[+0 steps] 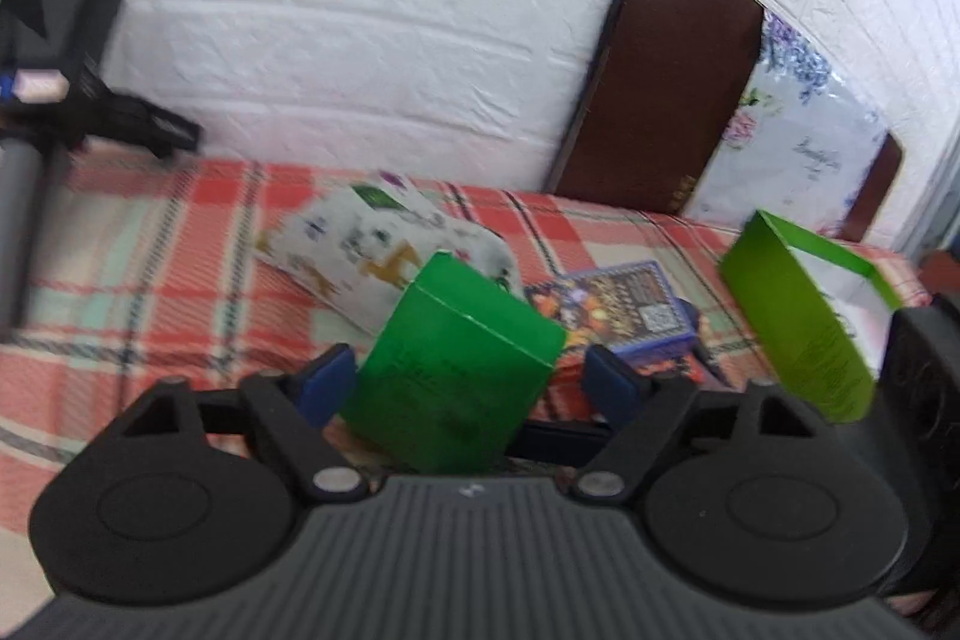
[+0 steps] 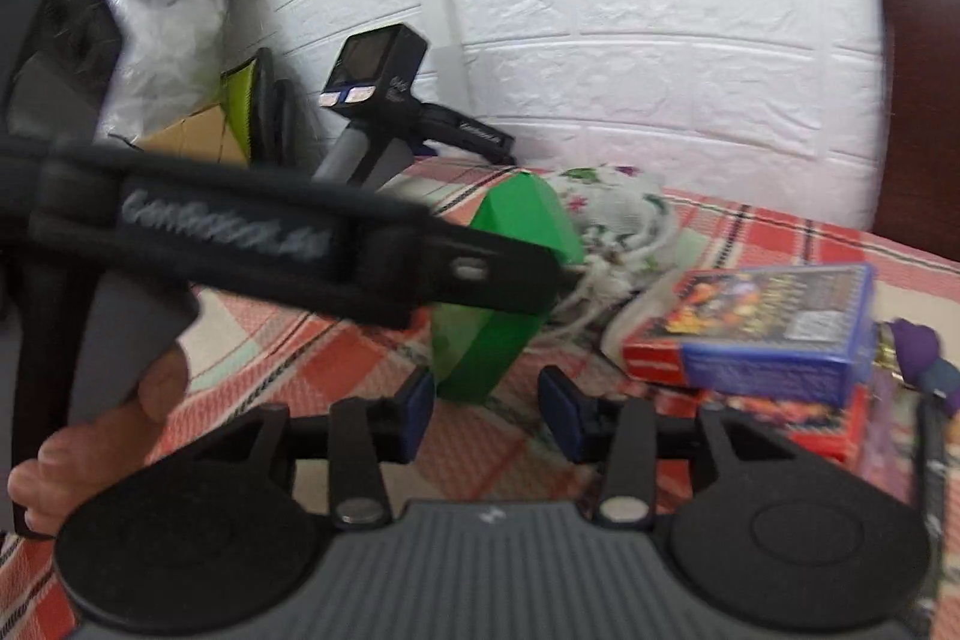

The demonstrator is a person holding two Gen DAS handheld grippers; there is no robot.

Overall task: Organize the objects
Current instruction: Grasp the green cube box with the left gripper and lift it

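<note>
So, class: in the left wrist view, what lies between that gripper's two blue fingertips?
The green box, tilted, fills the gap in the left gripper; whether both pads touch is unclear.

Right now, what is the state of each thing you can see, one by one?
Left gripper: open, fingers either side of the green box; contact unclear.
Green box: closed, tilted, between the left fingers.
Right gripper: open, holding nothing.
Blue box: closed, lying flat on a red box.
Lime carton: open at the top, upright.
Patterned pouch: lying on the plaid cloth.
</note>
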